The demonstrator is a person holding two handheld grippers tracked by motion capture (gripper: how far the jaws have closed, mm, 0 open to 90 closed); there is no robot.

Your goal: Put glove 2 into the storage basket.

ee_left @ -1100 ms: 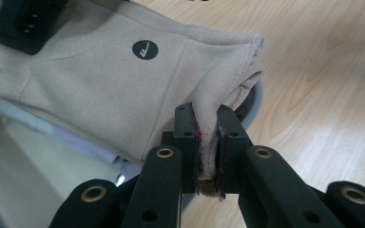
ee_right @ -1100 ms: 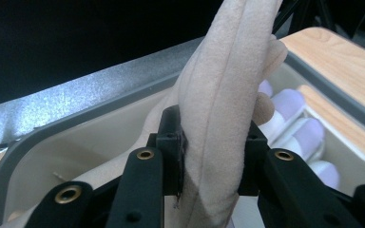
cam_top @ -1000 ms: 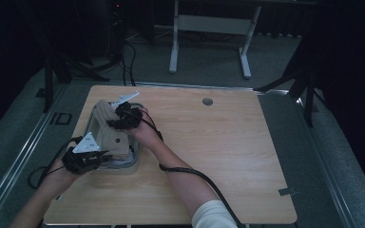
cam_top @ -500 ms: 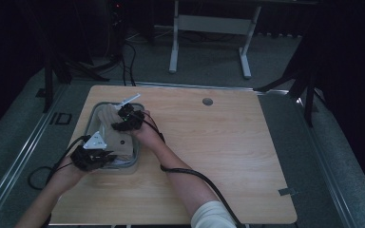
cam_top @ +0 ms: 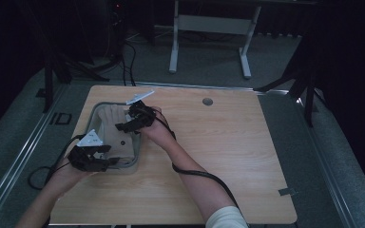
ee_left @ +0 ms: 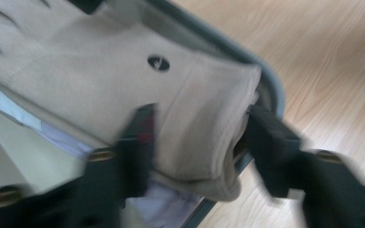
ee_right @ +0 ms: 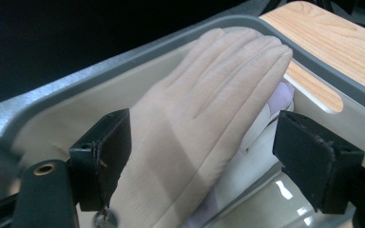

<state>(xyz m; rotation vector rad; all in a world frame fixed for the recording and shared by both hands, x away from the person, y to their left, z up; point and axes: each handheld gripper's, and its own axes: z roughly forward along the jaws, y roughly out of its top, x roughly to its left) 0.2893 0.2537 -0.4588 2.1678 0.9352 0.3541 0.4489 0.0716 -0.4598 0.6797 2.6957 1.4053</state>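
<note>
A beige glove (cam_top: 109, 116) lies in a grey-rimmed tray (cam_top: 138, 152) at the table's left. In the left gripper view its cuff (ee_left: 204, 109), near a small black logo (ee_left: 158, 62), sits between the wide-apart jaws of my left gripper (ee_left: 202, 142), which is open at the tray's near end (cam_top: 114, 162). My right gripper (cam_top: 123, 126) reaches in from the tray's right side. It is open, with the glove's fingers (ee_right: 218, 90) lying between and beyond its jaws (ee_right: 209, 161). Something pale lilac (ee_right: 278, 95) lies under the glove.
The tray's grey rim (ee_right: 123, 52) curves just past the glove's fingertips. The wooden table (cam_top: 228, 152) stretches to the right, with a round hole (cam_top: 207, 101) near its far edge. A black cable (cam_top: 199, 173) trails along the right forearm. A white stand (cam_top: 209, 23) is on the floor behind.
My left gripper has drifted a little right and toward the tray's near end. The right gripper has edged slightly right. The tray stays in place.
</note>
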